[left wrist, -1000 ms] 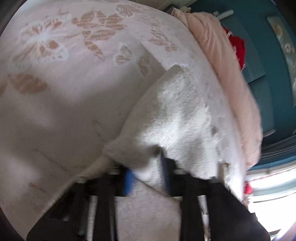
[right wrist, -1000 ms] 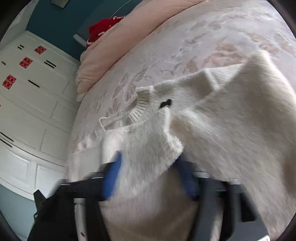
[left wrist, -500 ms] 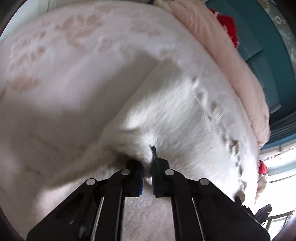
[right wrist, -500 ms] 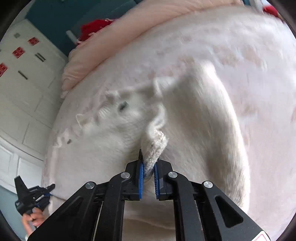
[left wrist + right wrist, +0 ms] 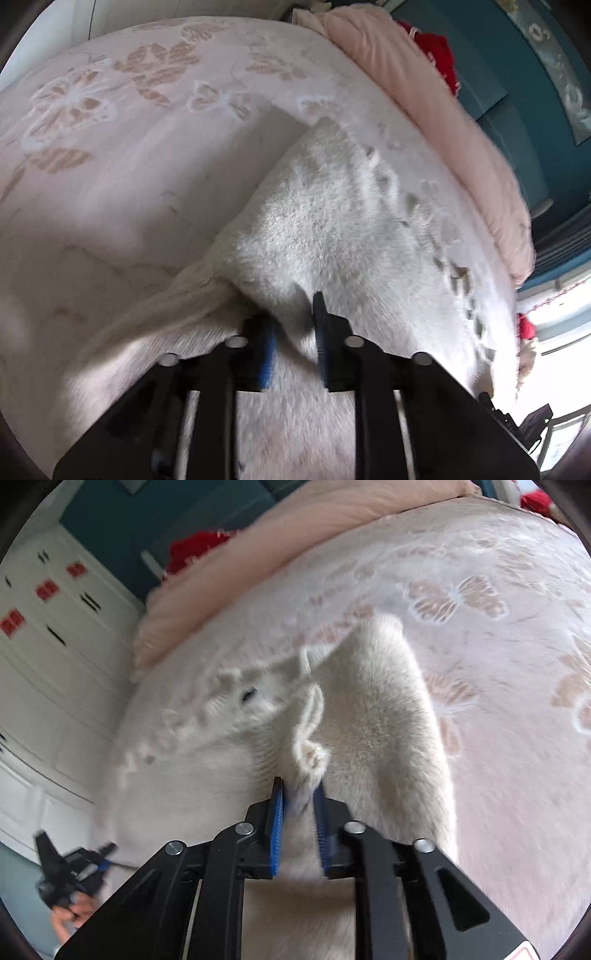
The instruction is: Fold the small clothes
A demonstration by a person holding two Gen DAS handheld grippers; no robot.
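A fluffy white sweater (image 5: pixel 332 229) lies on the floral pink bedspread (image 5: pixel 110 147). My left gripper (image 5: pixel 291 325) has its blue-padded jaws a short way apart with a fold of the sweater between them. In the right wrist view the sweater (image 5: pixel 376 738) shows its ribbed collar and a small dark mark near the neck. My right gripper (image 5: pixel 299 794) has its jaws slightly apart around a bunched ribbed edge (image 5: pixel 310 753) of the sweater. Both views are motion-blurred.
A long pink pillow (image 5: pixel 443 122) runs along the bed's far side, with a red item (image 5: pixel 439 55) behind it against a teal wall (image 5: pixel 517 74). White cupboard doors (image 5: pixel 48 646) stand at the left. The left gripper in a hand (image 5: pixel 70 878) shows at the right view's lower left.
Both grippers were shut tight on sweater cloth half a second ago. Now both jaws have spread slightly, with cloth still between them. The sweater has settled flatter on the bed.
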